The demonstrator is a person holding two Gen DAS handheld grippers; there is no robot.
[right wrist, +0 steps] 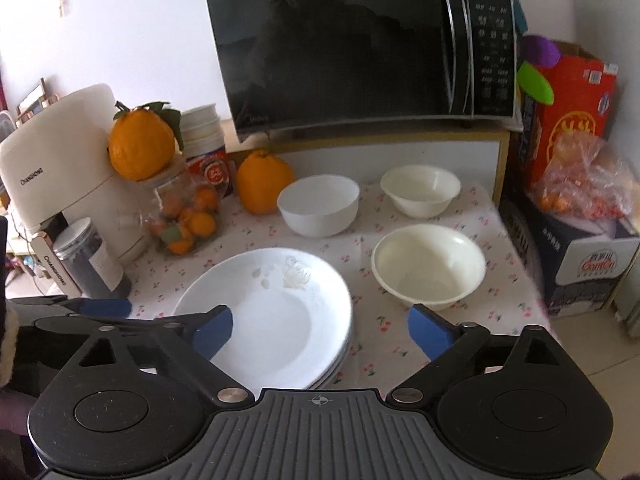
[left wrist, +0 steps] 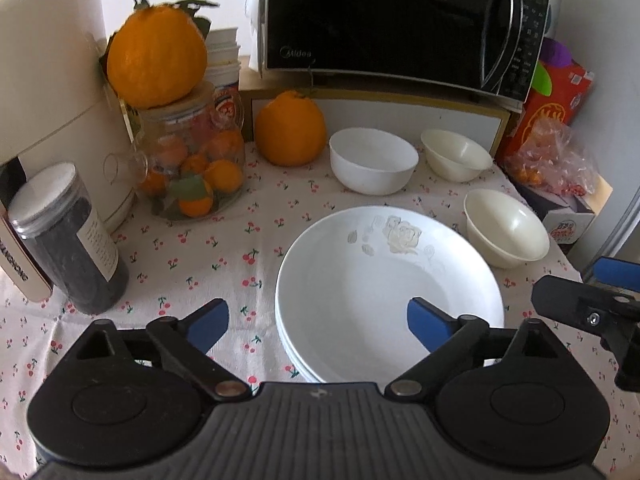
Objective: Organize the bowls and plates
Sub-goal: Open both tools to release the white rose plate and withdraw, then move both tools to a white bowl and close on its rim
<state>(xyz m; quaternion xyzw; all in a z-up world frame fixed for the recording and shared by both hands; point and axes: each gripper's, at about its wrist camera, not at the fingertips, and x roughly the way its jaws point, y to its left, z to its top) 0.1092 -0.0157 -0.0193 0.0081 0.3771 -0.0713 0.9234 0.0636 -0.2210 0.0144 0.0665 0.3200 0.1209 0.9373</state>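
A stack of white plates (left wrist: 372, 280) (right wrist: 276, 312) with a pale rose print lies on the cherry-print tablecloth (left wrist: 224, 264) (right wrist: 384, 328). Behind it stand a white bowl (left wrist: 374, 160) (right wrist: 319, 205) and two cream bowls: one at the back (left wrist: 456, 154) (right wrist: 420, 190), one nearer on the right (left wrist: 506, 228) (right wrist: 428, 266). My left gripper (left wrist: 318, 326) is open, its blue pads straddling the stack's near left rim without touching it. My right gripper (right wrist: 320, 330) is open over the stack's right rim, holding nothing. Part of the right gripper shows in the left wrist view at the right edge.
A black microwave (left wrist: 392, 20) (right wrist: 360, 44) sits on a shelf at the back. Left are a cream appliance (left wrist: 52, 76), a dark jar (left wrist: 68, 240), a glass jar of small oranges (left wrist: 192, 160) topped by a large orange, and another orange (left wrist: 290, 128). Boxes and a bag (right wrist: 588, 184) stand right.
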